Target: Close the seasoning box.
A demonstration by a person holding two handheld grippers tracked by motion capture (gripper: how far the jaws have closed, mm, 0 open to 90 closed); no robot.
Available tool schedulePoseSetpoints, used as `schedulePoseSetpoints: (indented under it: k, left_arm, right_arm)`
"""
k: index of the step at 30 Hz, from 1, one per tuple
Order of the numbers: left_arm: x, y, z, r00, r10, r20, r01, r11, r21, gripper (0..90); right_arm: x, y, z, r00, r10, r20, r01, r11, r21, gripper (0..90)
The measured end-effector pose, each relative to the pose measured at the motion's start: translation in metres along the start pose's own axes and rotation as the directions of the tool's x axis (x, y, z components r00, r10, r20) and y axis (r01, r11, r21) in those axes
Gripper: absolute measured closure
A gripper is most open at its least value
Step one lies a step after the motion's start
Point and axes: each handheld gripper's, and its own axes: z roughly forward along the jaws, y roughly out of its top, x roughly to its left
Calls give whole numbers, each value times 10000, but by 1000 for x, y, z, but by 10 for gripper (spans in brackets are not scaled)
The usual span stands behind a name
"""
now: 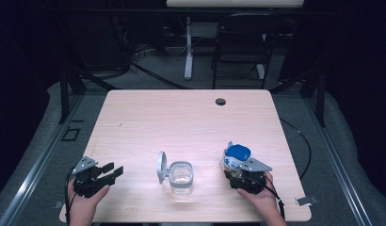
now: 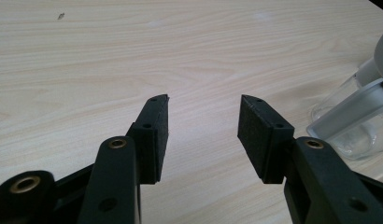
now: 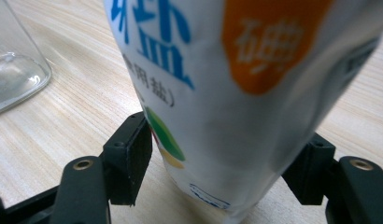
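Observation:
A white salt bag [image 1: 237, 154] with a blue top and blue and orange print [image 3: 236, 93] stands on the wooden table [image 1: 181, 117] at the front right. My right gripper [image 1: 236, 169] [image 3: 229, 128] is shut on its lower part, one jaw pressing each side. A clear jar [image 1: 181, 176] stands at the front middle, its hinged lid [image 1: 161, 167] swung open to the left. My left gripper [image 1: 115, 170] [image 2: 204, 99] rests open at the front left, pointing at the jar [image 2: 353, 126], with bare table between its jaws.
A round cable hole [image 1: 221, 101] sits near the table's far edge. Beyond the table stand a dark chair [image 1: 240, 47] and a white desk leg [image 1: 188, 47]. The jar's base [image 3: 12, 74] lies just left of the bag.

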Motion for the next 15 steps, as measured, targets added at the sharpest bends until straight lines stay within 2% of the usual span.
schedulePoseSetpoints:
  k: [15]
  left_arm:
    - [1,-1,1,10000,-9,16,9,10000,41,538]
  right_arm:
    - [-1,-1,5,9998,184,-59,-184,9998,-55,333]
